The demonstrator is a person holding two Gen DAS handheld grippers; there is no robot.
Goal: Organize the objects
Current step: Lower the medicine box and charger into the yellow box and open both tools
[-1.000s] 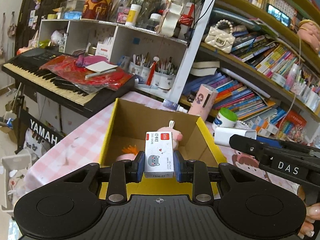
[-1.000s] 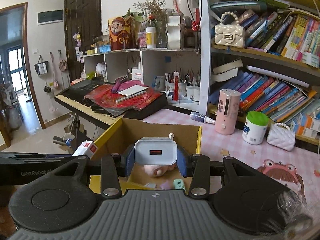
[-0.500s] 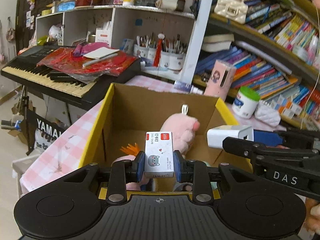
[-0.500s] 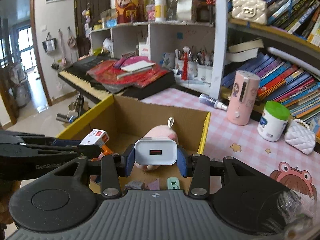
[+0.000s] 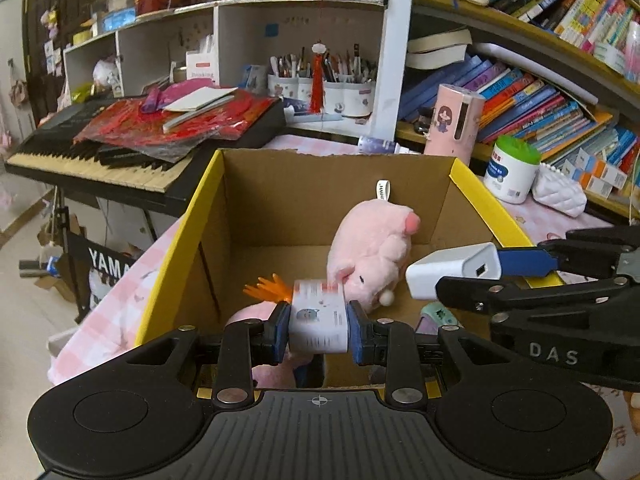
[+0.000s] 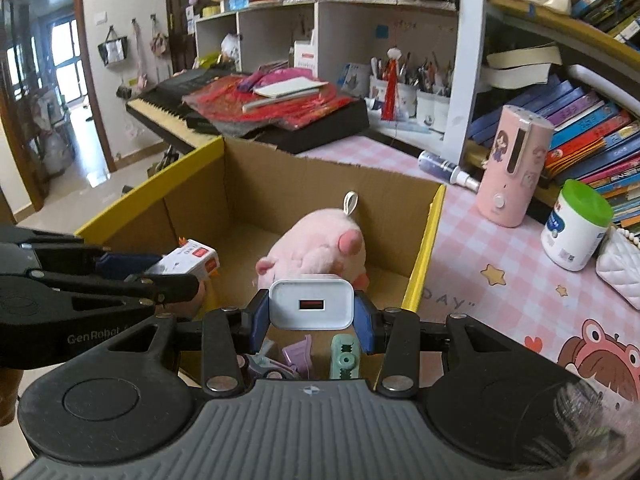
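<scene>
An open cardboard box with yellow rims (image 5: 486,204) (image 6: 424,248) stands on the pink checked table. A pink plush pig (image 5: 372,240) (image 6: 316,246) lies inside it. My left gripper (image 5: 318,326) is shut on a small white staple box (image 5: 318,320) and holds it over the box's near left part; it also shows in the right wrist view (image 6: 188,258). My right gripper (image 6: 312,312) is shut on a white USB charger (image 6: 312,304), over the box's right side; the charger shows in the left wrist view (image 5: 456,268). Small purple and green items (image 6: 342,356) lie on the box floor.
A pink cylinder device (image 6: 514,168), a green-lidded white jar (image 6: 576,224) and a white quilted purse (image 5: 558,194) stand right of the box. A keyboard with red papers (image 5: 160,136) is at the left. Bookshelves (image 5: 540,80) rise behind.
Both grippers have moved forward and down over the open box, still holding their objects. The box interior and the plush pig now show more fully.
</scene>
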